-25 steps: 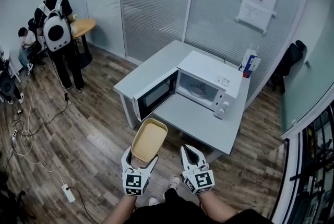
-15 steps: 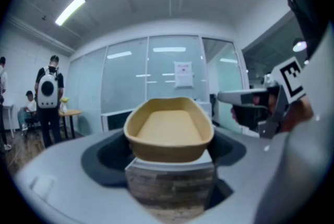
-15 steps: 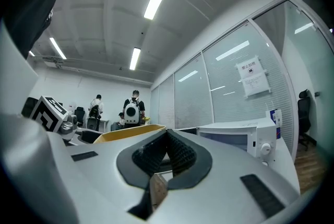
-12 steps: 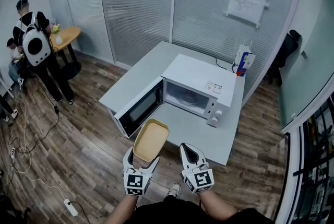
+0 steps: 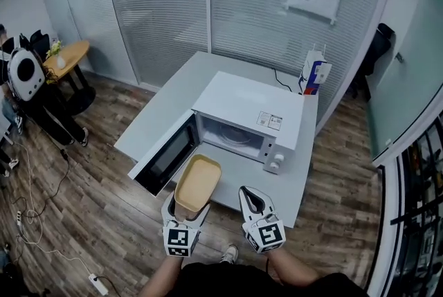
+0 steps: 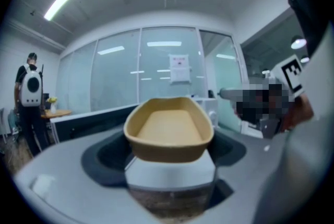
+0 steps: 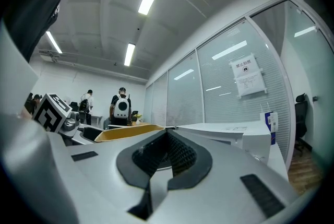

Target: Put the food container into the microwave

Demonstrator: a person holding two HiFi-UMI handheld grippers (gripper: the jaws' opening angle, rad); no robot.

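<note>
Has closed in on the white box microwave (image 5: 252,112) over the last second: shows larger and lower in the head view, its dark-windowed door (image 5: 165,160) swung wide to the microwave's left and the cavity facing the carrier. Carries the shallow tan oval food container (image 5: 198,182) in the left gripper (image 5: 187,211), jaws clamped on the near end, far end thrust forward and roughly level. Now just short of the microwave's front, beside the open door, not yet inside. Holds the right gripper (image 5: 255,205) just right of the container, jaws pressed together on nothing. Leaves, by this reading, only the last reach: forward and a little right into the microwave's cavity, clear of the door edge, then release. Nothing seen blocking the microwave's opening.
</note>
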